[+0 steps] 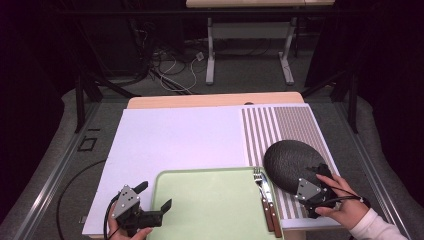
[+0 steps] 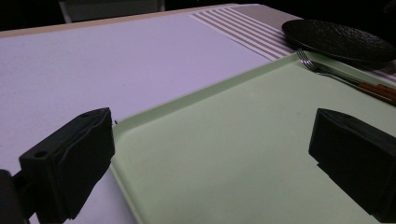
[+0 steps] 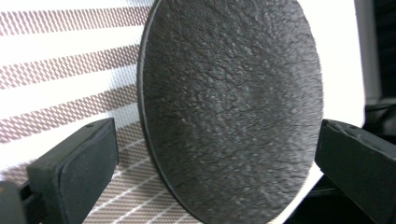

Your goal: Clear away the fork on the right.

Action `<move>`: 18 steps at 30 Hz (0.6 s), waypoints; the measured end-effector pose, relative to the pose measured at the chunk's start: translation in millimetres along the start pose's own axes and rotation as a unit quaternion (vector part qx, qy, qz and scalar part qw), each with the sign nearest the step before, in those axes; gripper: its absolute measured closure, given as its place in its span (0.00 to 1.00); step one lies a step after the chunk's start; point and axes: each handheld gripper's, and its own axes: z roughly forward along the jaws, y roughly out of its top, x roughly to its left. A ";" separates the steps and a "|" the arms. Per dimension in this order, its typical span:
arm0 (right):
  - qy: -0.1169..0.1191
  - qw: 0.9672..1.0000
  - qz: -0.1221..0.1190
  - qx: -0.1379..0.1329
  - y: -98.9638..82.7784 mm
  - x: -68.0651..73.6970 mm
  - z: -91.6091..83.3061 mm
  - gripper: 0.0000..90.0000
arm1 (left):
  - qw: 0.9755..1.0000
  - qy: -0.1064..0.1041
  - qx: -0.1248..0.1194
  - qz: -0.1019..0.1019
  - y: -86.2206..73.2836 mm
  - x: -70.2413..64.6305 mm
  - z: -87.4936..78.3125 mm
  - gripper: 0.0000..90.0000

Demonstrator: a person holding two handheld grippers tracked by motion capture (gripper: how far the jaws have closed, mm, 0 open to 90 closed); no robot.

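1. My left gripper [image 1: 154, 196] sits at the near left corner of the tabletop, its jaws spread wide and holding nothing. One jaw is over the near left corner of the flat pale-green rectangular plastic tray [image 1: 210, 205]; the other is over the white table covering [image 1: 170, 137].
2. In the left gripper view, the tray [image 2: 243, 144] runs between the two jaws of that gripper [image 2: 219, 154].
3. My right gripper [image 1: 320, 172] sits at the near right edge of the tabletop, jaws released. It is positioned at the near rim of the round black rough-textured plate [image 1: 290, 162].
4. In the right gripper view, the plate [image 3: 233, 107] lies between and beyond the separated jaws of the gripper [image 3: 215, 154]; neither jaw can be confirmed as touching it.
5. The silver metal fork with a brown wooden handle [image 1: 264, 192] lies along the right edge of the tray, tines pointing to the far side, just beside the plate.
6. The plate rests on the brown-and-white striped placemat [image 1: 285, 127], which covers the right part of the tabletop through to the far right corner.
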 end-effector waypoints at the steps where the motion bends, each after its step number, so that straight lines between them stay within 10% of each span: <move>1: -0.004 1.000 -0.009 0.002 -0.2 0.1 0.0 0.00 | 1.000 0.000 0.000 0.000 0.0 0.0 0.0 0.01; 10: -0.048 0.997 -0.052 -0.002 -6.4 5.6 7.3 0.00 | 1.000 0.000 0.001 -0.001 -0.1 -0.1 0.3 0.01; 12: -0.030 0.994 -0.074 0.072 -1.8 5.5 0.0 0.00 | 1.000 0.000 0.001 0.000 -0.1 -0.2 0.3 0.01; 16: -0.073 0.993 -0.090 -0.029 -8.8 10.5 16.3 0.00 | 1.000 0.000 0.002 0.000 -0.2 -0.2 0.4 0.01; 18: -0.061 0.994 -0.094 0.005 -7.2 10.8 13.8 0.00 | 1.000 0.000 0.002 0.000 -0.2 -0.1 0.5 0.01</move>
